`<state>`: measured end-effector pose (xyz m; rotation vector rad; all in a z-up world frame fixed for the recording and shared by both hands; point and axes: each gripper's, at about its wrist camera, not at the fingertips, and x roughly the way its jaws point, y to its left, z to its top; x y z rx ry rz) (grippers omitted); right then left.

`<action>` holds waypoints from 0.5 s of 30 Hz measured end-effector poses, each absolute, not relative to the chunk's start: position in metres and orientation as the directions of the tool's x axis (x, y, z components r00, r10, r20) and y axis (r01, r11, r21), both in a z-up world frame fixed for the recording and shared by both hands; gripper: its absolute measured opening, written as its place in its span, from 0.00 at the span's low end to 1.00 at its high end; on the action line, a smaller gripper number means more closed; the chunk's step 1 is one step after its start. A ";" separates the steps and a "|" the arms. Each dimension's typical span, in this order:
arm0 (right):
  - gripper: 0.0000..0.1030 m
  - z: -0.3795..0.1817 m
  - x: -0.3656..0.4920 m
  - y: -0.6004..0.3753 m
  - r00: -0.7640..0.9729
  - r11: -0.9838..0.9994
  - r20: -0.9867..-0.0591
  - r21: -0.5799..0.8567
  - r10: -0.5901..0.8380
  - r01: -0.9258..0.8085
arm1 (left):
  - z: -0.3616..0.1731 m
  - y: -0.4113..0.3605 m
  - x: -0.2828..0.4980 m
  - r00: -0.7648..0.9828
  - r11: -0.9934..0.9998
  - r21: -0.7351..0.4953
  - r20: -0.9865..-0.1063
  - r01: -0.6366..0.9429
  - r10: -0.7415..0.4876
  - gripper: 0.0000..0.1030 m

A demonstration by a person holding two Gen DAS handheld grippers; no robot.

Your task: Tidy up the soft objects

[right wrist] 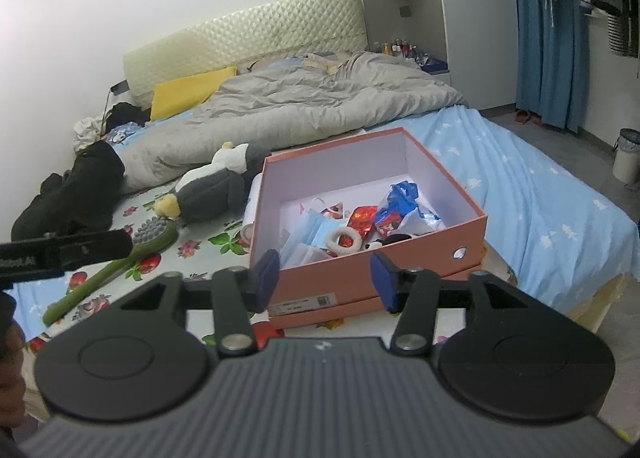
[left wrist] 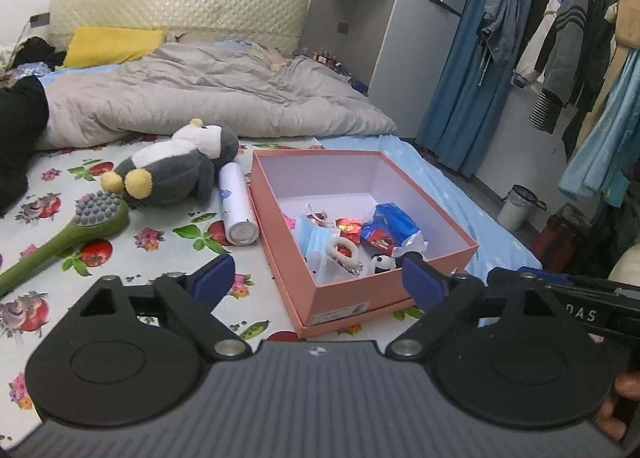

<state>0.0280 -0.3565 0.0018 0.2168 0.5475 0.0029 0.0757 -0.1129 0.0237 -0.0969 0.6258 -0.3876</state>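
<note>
A pink open box (left wrist: 344,298) (right wrist: 404,276) sits on the bed and holds blue face masks (left wrist: 316,238) (right wrist: 308,232), a white fluffy ring (left wrist: 342,248) (right wrist: 345,240), red and blue packets (left wrist: 390,226) (right wrist: 400,202) and a small panda toy (left wrist: 380,263). A grey and white plush penguin (left wrist: 176,172) (right wrist: 216,186) lies left of the box. My left gripper (left wrist: 318,284) is open and empty, just before the box's near wall. My right gripper (right wrist: 326,278) is open and empty, at the box's near edge.
A green massage brush (left wrist: 76,230) (right wrist: 132,254) and a white cylinder (left wrist: 238,204) lie on the fruit-print sheet left of the box. A grey duvet (left wrist: 200,94) and yellow pillow (left wrist: 112,44) lie behind. A bin (left wrist: 518,206) stands on the floor at the right.
</note>
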 end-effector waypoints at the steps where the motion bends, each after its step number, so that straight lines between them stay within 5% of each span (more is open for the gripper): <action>1: 0.55 0.002 0.028 -0.356 0.854 0.978 -0.516 0.201 0.062 0.050 | 0.025 -0.113 0.073 0.743 0.925 -0.201 -0.551 0.322 -0.379 0.96; 5: 0.59 0.002 0.028 -0.353 0.851 0.982 -0.522 0.185 0.063 0.040 | 0.027 -0.113 0.068 0.740 0.924 -0.199 -0.554 0.327 -0.382 0.98; 8: 0.98 0.002 0.028 -0.355 0.862 0.985 -0.505 0.164 0.038 0.052 | 0.029 -0.112 0.065 0.744 0.927 -0.192 -0.555 0.322 -0.373 1.00; 15: 1.00 -0.002 0.029 -0.360 0.850 0.979 -0.524 0.196 0.053 0.060 | 0.028 -0.113 0.066 0.740 0.933 -0.187 -0.570 0.307 -0.357 1.00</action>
